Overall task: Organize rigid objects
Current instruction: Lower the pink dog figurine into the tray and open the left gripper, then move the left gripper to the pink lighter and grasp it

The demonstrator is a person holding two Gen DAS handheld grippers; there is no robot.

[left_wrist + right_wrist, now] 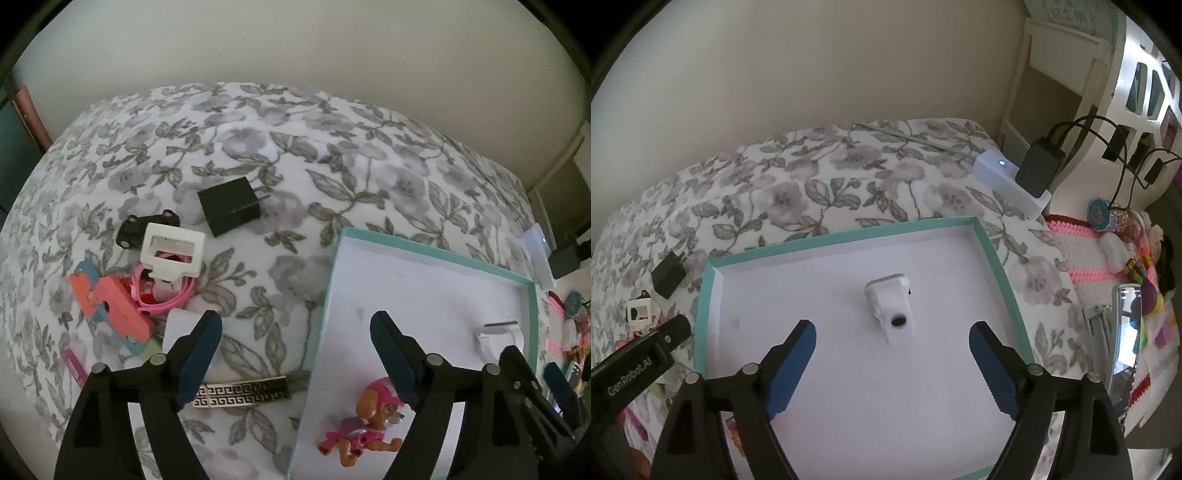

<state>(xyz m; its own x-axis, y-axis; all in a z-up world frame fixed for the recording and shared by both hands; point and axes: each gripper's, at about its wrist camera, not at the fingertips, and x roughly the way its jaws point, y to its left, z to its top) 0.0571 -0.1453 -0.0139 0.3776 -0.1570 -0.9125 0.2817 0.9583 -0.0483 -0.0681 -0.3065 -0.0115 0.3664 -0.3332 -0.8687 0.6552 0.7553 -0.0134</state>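
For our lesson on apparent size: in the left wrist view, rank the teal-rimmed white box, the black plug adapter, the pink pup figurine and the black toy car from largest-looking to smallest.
1. Teal-rimmed white box
2. Pink pup figurine, though it lies nearest the camera, so this rank is unsure
3. Black plug adapter
4. Black toy car, partly hidden

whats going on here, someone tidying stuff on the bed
A person is sorting small objects into a teal-rimmed box on a floral bedspread. Both claws are open and empty: the left claw, the right claw. A white plastic piece and a pink toy pup lie in the box. The black charger waits outside.
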